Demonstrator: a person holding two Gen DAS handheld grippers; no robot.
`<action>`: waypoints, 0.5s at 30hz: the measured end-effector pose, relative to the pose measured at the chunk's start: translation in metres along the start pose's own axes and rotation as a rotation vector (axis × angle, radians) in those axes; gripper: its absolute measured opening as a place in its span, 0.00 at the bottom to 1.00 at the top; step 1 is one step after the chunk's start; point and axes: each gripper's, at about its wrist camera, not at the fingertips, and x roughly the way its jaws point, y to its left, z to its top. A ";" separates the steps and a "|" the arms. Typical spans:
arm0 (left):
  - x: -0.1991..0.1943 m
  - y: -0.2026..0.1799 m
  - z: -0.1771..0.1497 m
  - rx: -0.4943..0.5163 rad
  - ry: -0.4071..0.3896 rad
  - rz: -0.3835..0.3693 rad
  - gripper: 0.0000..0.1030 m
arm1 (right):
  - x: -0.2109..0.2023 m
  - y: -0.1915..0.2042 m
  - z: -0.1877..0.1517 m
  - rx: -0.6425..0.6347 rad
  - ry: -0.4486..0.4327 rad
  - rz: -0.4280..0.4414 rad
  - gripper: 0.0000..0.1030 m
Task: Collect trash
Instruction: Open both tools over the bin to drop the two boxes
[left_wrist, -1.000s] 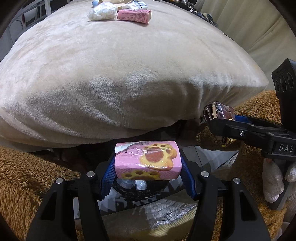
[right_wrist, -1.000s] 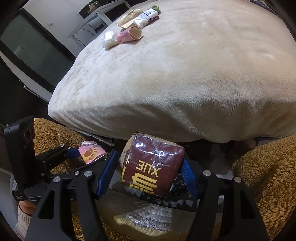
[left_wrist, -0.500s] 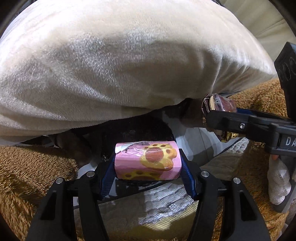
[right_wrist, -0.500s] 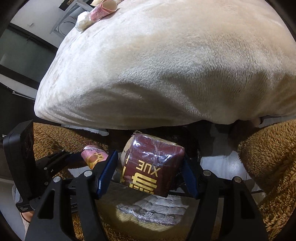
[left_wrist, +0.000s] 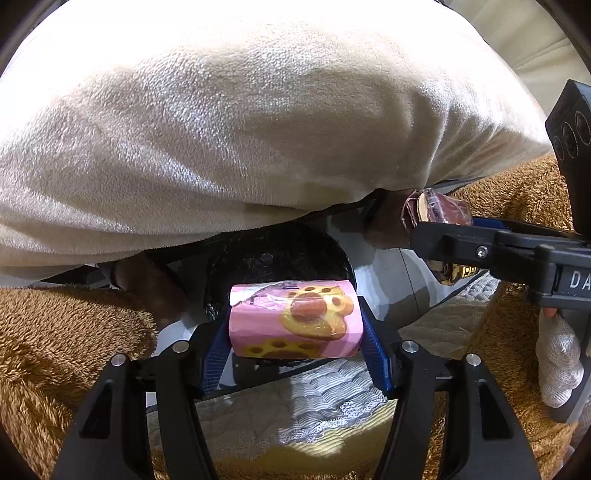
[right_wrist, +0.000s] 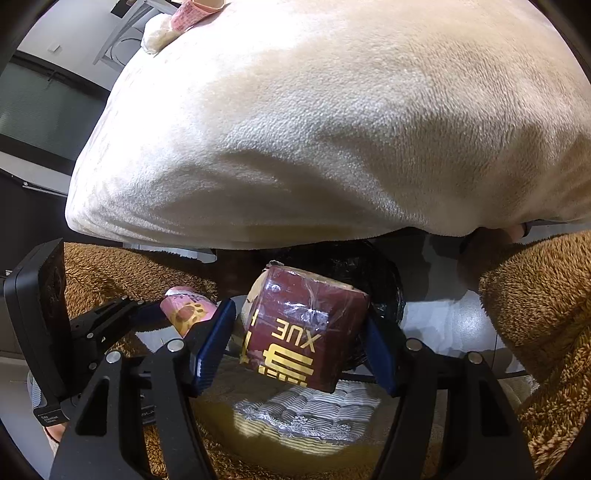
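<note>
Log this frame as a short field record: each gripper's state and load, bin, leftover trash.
left gripper: shut on pink paw-print snack wrapper
right gripper: shut on maroon gold-lettered carton
bin: black bag-lined round bin, just beyond both loads, under the edge of the cream plush blanket
leftover trash: crumpled white wad and pink rolled wrapper on the blanket's far side
surroundings: brown shaggy fabric on both sides
</note>
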 end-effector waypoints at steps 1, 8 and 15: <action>0.000 0.001 0.000 -0.002 0.000 0.001 0.66 | 0.000 0.000 0.000 0.002 0.000 0.003 0.66; -0.003 0.004 0.000 -0.009 -0.017 0.011 0.69 | -0.003 0.000 0.000 0.007 -0.009 0.011 0.70; -0.015 0.004 0.000 -0.016 -0.068 0.021 0.69 | -0.010 0.005 -0.002 -0.012 -0.035 0.017 0.70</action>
